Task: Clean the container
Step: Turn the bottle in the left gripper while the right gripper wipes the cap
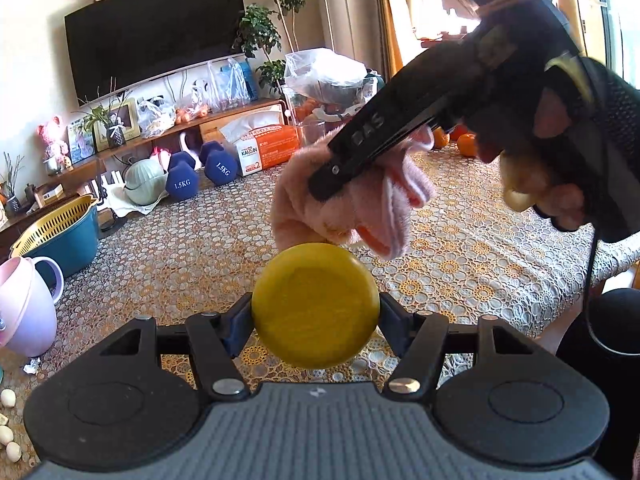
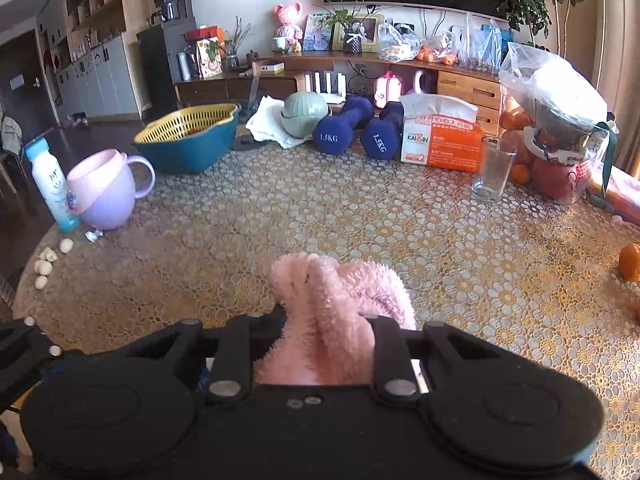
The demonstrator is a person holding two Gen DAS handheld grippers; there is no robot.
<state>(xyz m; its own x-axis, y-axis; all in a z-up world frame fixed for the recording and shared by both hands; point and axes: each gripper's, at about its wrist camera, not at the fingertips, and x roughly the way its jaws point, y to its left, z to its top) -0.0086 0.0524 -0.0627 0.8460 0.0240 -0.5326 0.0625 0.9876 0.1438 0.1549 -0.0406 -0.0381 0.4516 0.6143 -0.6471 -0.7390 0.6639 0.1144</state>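
Gripping round yellow container (image 1: 315,305) – left gripper (image 1: 316,316) | right gripper (image 1: 320,190) pinching fluffy pink cloth (image 1: 344,208) against its rim | lace-patterned tablecloth (image 1: 200,248)

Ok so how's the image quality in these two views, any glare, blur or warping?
Left wrist view: strong window glare top right, the right tool and its pink cloth slightly soft, the TV bowed by fisheye. Right wrist view: evenly lit, sharp on the tablecloth, dim at left, edges curved.
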